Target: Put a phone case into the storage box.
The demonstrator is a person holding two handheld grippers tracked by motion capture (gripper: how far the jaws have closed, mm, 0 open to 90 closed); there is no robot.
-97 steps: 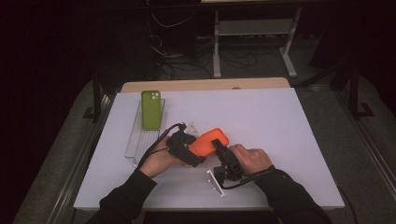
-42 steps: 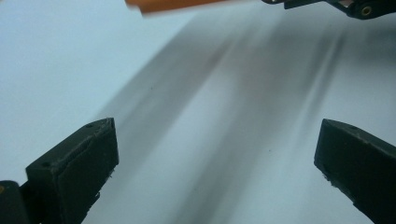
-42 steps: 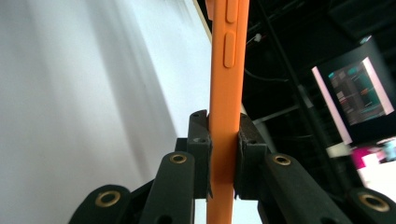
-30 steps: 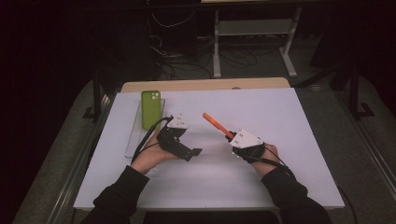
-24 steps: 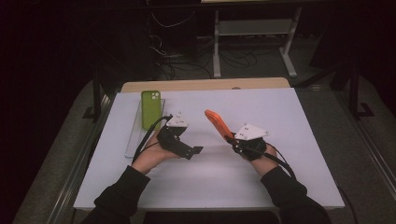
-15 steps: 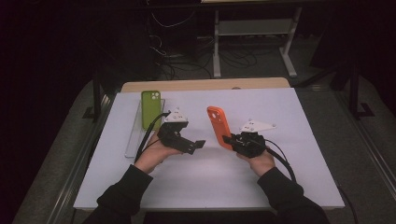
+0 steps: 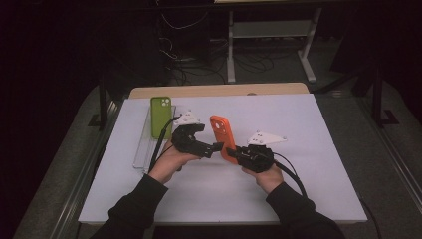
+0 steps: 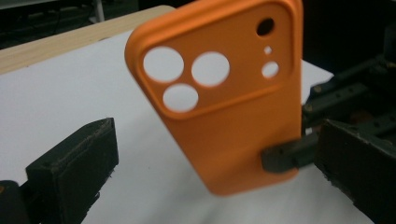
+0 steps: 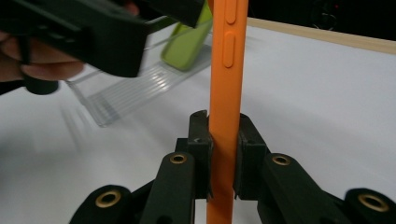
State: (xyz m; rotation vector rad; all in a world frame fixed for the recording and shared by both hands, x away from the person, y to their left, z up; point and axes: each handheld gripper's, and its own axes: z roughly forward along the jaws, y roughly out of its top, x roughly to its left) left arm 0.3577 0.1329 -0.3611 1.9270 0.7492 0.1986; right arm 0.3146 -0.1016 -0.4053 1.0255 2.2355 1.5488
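Observation:
An orange phone case (image 7: 221, 133) stands upright above the white table, camera cutouts at its top. My right gripper (image 7: 234, 152) is shut on its lower edge; in the right gripper view the case (image 9: 225, 88) runs edge-on between the closed jaws of my right gripper (image 9: 223, 144). My left gripper (image 7: 215, 147) is open just left of the case. In the left gripper view the case (image 8: 224, 107) faces me back-on between the wide-apart jaws of my left gripper (image 8: 215, 163), which do not touch it. The right gripper's fingertip (image 8: 282, 157) pinches the case's lower right corner.
A green phone case (image 7: 160, 116) leans upright in a clear plastic rack (image 7: 143, 149) at the table's left. The same green case (image 9: 187, 44) and rack (image 9: 123, 91) lie behind my left gripper in the right gripper view. The table's wooden far edge (image 7: 219, 91) lies beyond.
The right gripper has swung the orange case from flat-tilted to upright and carried it left. The left gripper has moved right, so its open jaws now flank the case.

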